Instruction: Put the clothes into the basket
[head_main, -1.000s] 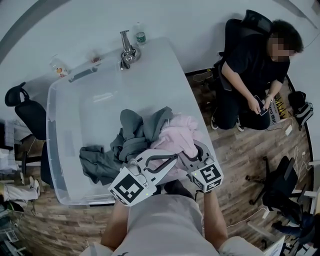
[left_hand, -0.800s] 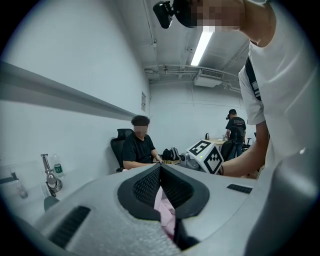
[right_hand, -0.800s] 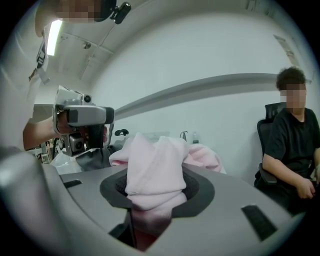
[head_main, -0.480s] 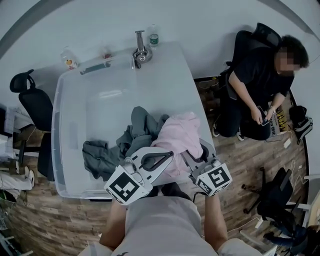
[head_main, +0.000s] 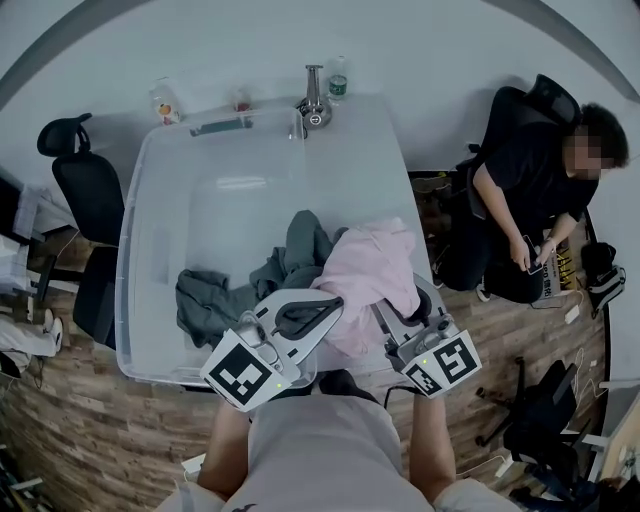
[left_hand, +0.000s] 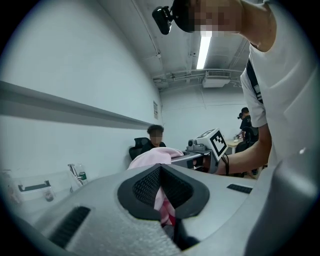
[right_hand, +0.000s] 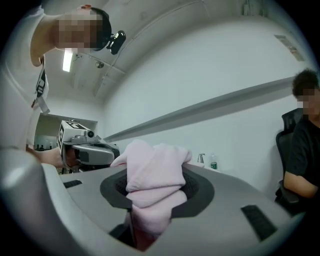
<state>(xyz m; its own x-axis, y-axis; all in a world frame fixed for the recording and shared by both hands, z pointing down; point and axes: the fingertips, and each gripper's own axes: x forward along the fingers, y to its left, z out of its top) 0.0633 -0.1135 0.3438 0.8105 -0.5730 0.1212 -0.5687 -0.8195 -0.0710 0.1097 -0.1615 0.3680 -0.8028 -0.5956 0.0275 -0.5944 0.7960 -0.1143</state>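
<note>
A pink garment (head_main: 368, 272) hangs bunched over the near right corner of the clear plastic basket (head_main: 135, 250). Both grippers hold it. My left gripper (head_main: 318, 308) is shut on a fold of the pink cloth (left_hand: 161, 197) at its near left side. My right gripper (head_main: 392, 305) is shut on a thicker bunch of that cloth (right_hand: 152, 187), which spills over its jaws. The two grippers face each other, a short way apart, pointing about level. Grey clothes (head_main: 222, 298) lie crumpled in the basket under and to the left of the pink one.
The basket stands on a white table (head_main: 395, 160) against a wall. A metal tap-like fixture (head_main: 312, 108) and a small bottle (head_main: 338, 80) stand at its far end. A seated person in black (head_main: 530, 190) is at the right, a black chair (head_main: 85, 190) at the left.
Both grippers have risen with the pink garment still in them, lifting it higher off the grey pile. The grey clothes have stayed in the basket.
</note>
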